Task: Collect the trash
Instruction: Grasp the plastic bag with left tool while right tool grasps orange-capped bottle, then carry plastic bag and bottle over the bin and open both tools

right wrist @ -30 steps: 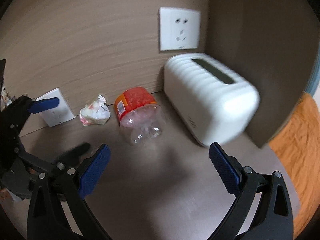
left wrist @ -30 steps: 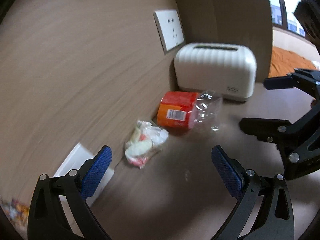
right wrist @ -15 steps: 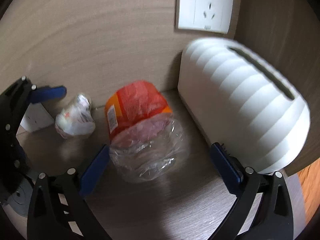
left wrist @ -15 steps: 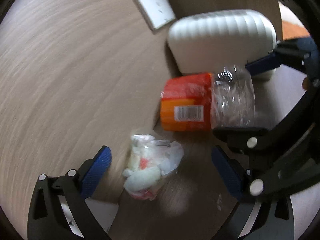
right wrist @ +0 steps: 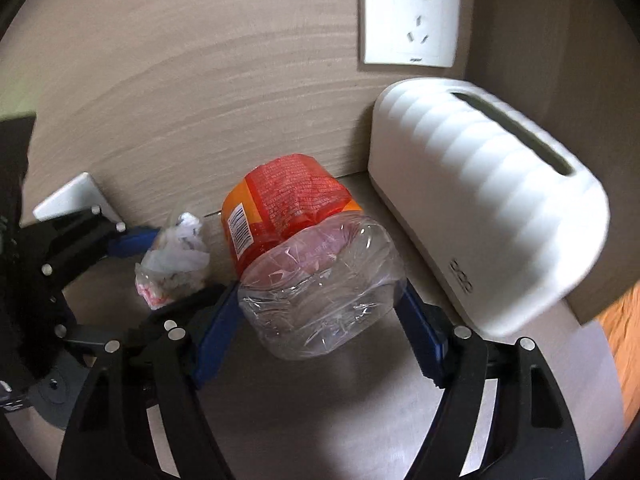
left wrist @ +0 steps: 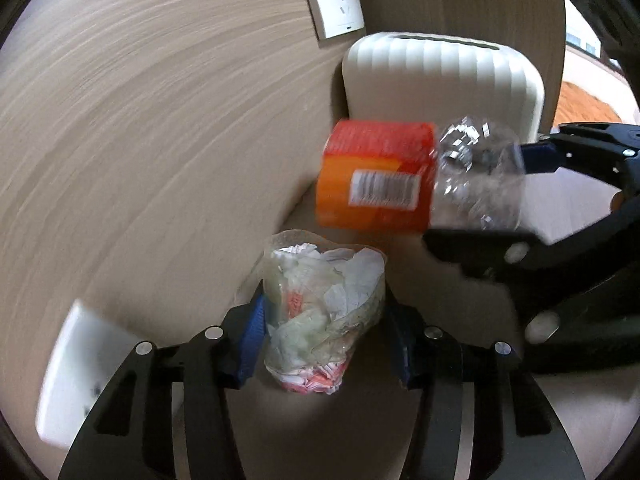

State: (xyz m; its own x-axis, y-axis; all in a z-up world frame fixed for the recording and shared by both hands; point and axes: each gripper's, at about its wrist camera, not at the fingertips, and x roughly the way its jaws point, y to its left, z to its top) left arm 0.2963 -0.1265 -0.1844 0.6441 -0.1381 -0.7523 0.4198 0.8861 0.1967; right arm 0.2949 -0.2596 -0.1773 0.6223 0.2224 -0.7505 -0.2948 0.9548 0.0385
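A crumpled clear wrapper with white and red scraps [left wrist: 322, 312] sits between the blue pads of my left gripper [left wrist: 326, 330], which is shut on it; it also shows in the right wrist view [right wrist: 176, 258]. A crushed clear plastic bottle with an orange label [right wrist: 308, 264] lies on the wooden surface, and my right gripper [right wrist: 320, 316] is shut on its clear end. In the left wrist view the bottle [left wrist: 404, 178] appears held by the right gripper's fingers [left wrist: 536, 158], off to the right.
A white ribbed toaster [right wrist: 480, 216] stands right of the bottle against the wooden wall. A white wall socket [right wrist: 408, 20] is above it. A second white socket plate [left wrist: 84, 364] sits low on the wall at left.
Both grippers have moved in and closed: the left onto the wrapper, the right onto the bottle. Earlier both stood open and short of the trash.
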